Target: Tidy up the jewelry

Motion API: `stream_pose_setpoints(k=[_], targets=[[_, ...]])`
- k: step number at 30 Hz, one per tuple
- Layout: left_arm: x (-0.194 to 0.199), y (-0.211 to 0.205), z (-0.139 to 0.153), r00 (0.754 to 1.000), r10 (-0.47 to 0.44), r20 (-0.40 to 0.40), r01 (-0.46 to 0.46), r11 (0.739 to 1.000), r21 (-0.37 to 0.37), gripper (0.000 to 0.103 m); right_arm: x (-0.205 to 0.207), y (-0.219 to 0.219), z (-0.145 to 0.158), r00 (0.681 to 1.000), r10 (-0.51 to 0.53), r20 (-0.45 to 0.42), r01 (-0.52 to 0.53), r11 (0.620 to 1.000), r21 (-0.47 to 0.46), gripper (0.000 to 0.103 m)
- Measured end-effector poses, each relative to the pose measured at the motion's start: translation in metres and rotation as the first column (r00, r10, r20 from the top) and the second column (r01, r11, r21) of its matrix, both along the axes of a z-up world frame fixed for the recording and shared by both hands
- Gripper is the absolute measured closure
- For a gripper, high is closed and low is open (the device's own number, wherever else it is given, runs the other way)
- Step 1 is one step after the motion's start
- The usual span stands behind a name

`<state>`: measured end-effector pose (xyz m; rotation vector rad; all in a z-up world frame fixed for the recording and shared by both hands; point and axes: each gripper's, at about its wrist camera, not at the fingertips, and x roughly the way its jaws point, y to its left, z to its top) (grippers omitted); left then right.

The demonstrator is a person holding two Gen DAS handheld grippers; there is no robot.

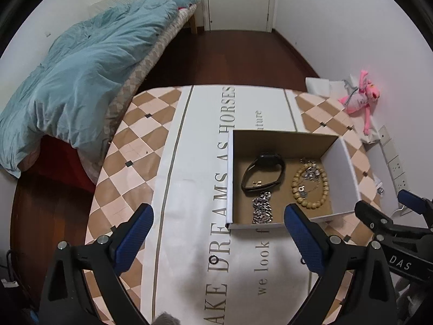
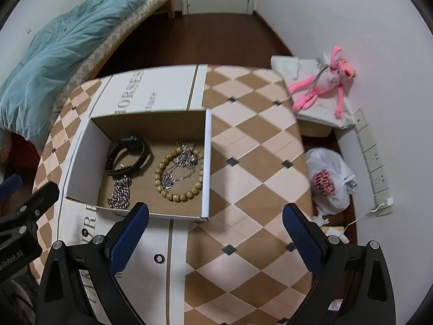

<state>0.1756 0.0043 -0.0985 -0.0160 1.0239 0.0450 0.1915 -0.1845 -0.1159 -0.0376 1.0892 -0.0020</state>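
An open cardboard box (image 1: pixel 345 162) (image 2: pixel 207 162) stands on the table. Inside lie a black watch (image 1: pixel 263 172) (image 2: pixel 130 157), a silver chain bracelet (image 1: pixel 262 208) (image 2: pixel 120 192), a wooden bead bracelet (image 1: pixel 322 200) (image 2: pixel 186 195) and a silver necklace (image 1: pixel 310 174) (image 2: pixel 184 159) on the beads. A small black ring (image 1: pixel 213 259) (image 2: pixel 158 257) lies on the white printed cloth in front of the box. My left gripper (image 1: pixel 217 233) is open and empty above the ring. My right gripper (image 2: pixel 215 230) is open and empty, right of the ring; it also shows in the left wrist view (image 1: pixel 384 205).
The checkered table (image 2: pixel 257 162) carries a white runner (image 1: pixel 194 162) with lettering. A bed with a blue duvet (image 1: pixel 81 75) stands to the left. A pink plush toy (image 2: pixel 322 86) lies at the far right, with a white plastic bag (image 2: pixel 328 181) and a power strip (image 2: pixel 376 168) by the wall.
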Motion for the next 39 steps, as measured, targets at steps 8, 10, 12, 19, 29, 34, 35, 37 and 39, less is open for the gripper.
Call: stream_pose_setpoints(k=[8,10,12,19,29,34,35,37,39], targets=[[-0.031,-0.006,0.038,0.995,0.015,0.103,-0.019,0.999,0.036,0.004,-0.035,-0.007,0.045,0.992,-0.029,0.121,0.030,1.000,0.000,0.003],[-0.039,-0.008,0.048,0.992,0.008,0.123,-0.013,0.999,0.040,0.004,-0.045,-0.009,0.056,0.989,-0.039,0.145,0.037,0.999,0.014,0.003],[-0.046,-0.008,0.056,0.990,0.004,0.138,-0.009,0.999,0.032,0.004,-0.052,-0.010,0.065,0.986,-0.045,0.162,0.042,0.999,0.022,0.003],[-0.065,-0.011,0.082,0.983,-0.014,0.181,0.012,1.000,0.012,0.004,-0.081,-0.007,0.102,0.967,-0.041,0.250,0.039,0.999,0.014,0.003],[-0.074,-0.004,0.087,0.980,0.030,0.194,-0.033,0.999,0.010,0.004,-0.090,-0.003,0.108,0.968,-0.043,0.248,0.029,0.998,0.057,0.003],[-0.068,0.004,0.058,0.983,0.072,0.168,-0.084,0.994,0.063,0.004,-0.077,0.004,0.064,0.987,-0.027,0.159,0.020,0.999,0.049,0.003],[-0.065,0.008,0.047,0.985,0.082,0.149,-0.094,0.993,0.073,0.004,-0.074,0.006,0.054,0.990,-0.023,0.141,0.015,0.999,0.051,0.003],[-0.060,0.015,0.025,0.988,0.107,0.109,-0.117,0.989,0.092,0.004,-0.068,0.011,0.024,0.996,-0.012,0.093,0.006,0.998,0.063,0.003],[-0.056,0.024,0.001,0.991,0.120,0.061,-0.126,0.986,0.109,0.004,-0.064,0.017,-0.004,0.999,0.001,0.044,-0.004,0.997,0.078,0.003]])
